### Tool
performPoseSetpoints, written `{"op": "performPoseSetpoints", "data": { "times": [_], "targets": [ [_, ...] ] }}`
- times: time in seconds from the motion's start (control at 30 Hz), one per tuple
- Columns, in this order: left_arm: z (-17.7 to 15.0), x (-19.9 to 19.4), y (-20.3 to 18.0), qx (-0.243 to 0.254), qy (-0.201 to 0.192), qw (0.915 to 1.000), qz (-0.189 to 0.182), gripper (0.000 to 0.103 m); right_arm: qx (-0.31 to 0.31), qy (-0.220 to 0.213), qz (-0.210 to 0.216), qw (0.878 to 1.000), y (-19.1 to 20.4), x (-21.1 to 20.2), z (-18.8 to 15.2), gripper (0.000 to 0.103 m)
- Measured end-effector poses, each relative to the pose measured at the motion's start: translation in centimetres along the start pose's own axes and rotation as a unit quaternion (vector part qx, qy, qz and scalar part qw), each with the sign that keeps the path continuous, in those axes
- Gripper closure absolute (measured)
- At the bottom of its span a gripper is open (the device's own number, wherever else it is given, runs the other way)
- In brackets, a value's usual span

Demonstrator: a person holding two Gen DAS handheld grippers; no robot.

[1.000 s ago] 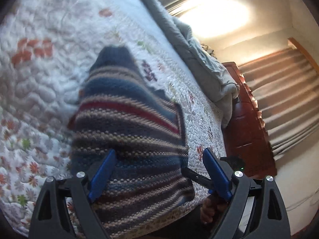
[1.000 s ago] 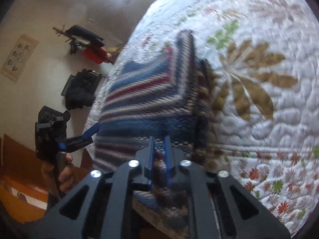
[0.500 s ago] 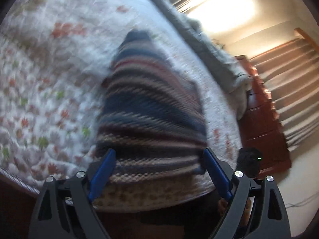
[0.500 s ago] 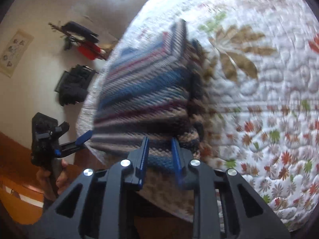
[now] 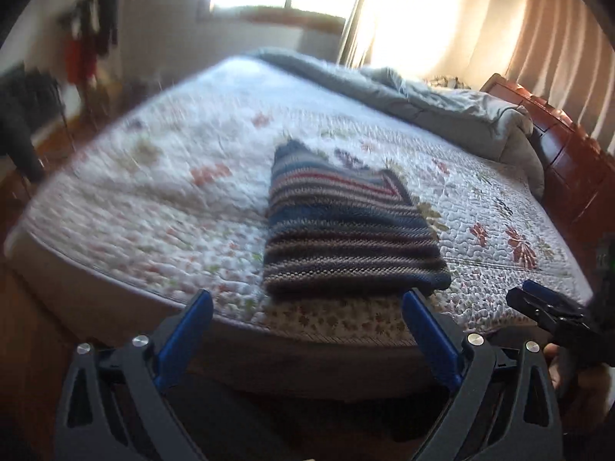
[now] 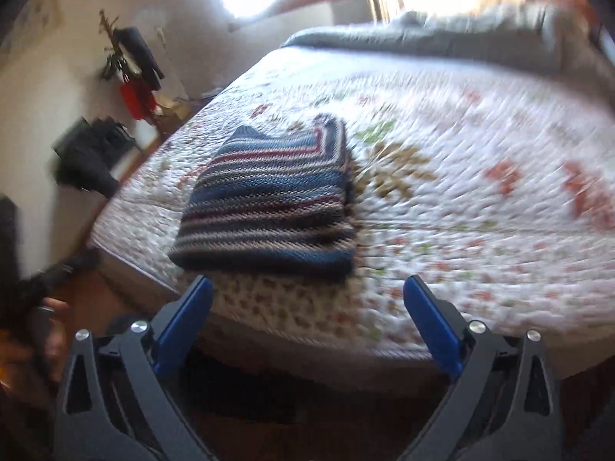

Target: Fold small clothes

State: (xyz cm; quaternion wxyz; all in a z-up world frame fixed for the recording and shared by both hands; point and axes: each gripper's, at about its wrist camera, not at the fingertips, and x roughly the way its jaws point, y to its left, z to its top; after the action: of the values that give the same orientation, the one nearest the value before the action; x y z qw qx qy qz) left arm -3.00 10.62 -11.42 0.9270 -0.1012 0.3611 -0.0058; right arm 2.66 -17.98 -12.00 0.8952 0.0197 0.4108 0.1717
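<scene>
A striped knit sweater (image 5: 346, 230) in blue, red and beige lies folded in a neat rectangle on the floral quilt (image 5: 153, 192), near the bed's front edge. It also shows in the right wrist view as the sweater (image 6: 269, 211) on the quilt (image 6: 480, 192). My left gripper (image 5: 307, 299) hovers off the bed's edge, short of the sweater, its jaws opening wide with nothing between them. My right gripper (image 6: 307, 284) hangs likewise in front of the bed. Its jaws are opening and hold nothing. Neither touches the cloth.
A crumpled grey duvet (image 5: 423, 96) lies along the bed's far side. A red-brown wooden headboard (image 5: 569, 161) stands at the right before curtains. A rack with dark and red clothes (image 6: 130, 69) stands by the left wall. Wooden floor lies below the bed's edge.
Both grippers have drawn back and up from the sweater to beyond the bed's edge. The right gripper, shut on the sweater's near edge before, has let go and opened. The sweater lies folded.
</scene>
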Motion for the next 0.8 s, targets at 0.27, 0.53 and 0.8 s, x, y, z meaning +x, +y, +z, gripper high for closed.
{"op": "performPoseSetpoints", "data": {
  "times": [0.27,0.53,0.8],
  "targets": [
    [-1.4,-6.5,-3.4,0.007,0.02,0.9998,0.001,0.004,-0.034,-0.048,-0.058,0.997,3.4,-8.7,-0.9,0.003],
    [-1.3,-9.6,-5.0,0.001,0.004,0.9999,-0.011,0.004,-0.054,-0.056,-0.081,0.994,4.4,-12.3,-1.1,0.003],
    [-0.3,-8.8,-6.0,0.014,0.009,0.9998,-0.004,0.004,-0.05,-0.037,-0.078,0.995,4.3,-11.5,-0.6,0.003]
  ]
}}
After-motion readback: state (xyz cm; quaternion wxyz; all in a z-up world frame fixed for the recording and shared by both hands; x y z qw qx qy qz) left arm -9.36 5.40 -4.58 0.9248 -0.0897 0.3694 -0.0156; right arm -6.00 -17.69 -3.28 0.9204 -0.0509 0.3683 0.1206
